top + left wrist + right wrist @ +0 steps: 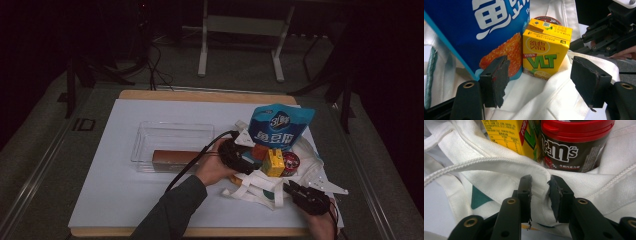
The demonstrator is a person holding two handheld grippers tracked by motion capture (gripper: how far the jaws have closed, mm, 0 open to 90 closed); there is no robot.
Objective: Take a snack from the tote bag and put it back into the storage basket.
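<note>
At the left of the white table mat (125, 200) stands a clear plastic bin (172, 146) with a brown bar-shaped pack (175, 157) lying in its near part. Just to the right of the bin, the person's left hand brings the left gripper (537, 82) up against a white cloth tote bag (260, 185), which lies crumpled on the right half of the mat. Its jaws stand wide apart and pinch nothing; between them, a little farther in, sits a yellow drink carton (545, 53) standing upright on the bag's cloth. A big blue snack pouch (474, 32) leans just beside the carton on its left, touching or nearly touching it, and a red-rimmed lid peeks out behind the carton's top. From above, the pouch (281, 127) rises tallest out of the bag, with the carton (274, 162) below it and a small orange-red thing tucked next to it, too small to make out.

Right of the carton stands a dark candy jar (574, 145) with a red lid, side by side with the carton inside the bag's mouth. At the near right corner of the mat, the right gripper (540, 195) has its jaws drawn narrow, clamped on a fold of the bag's hem (541, 173), which bunches up between the pads
</note>
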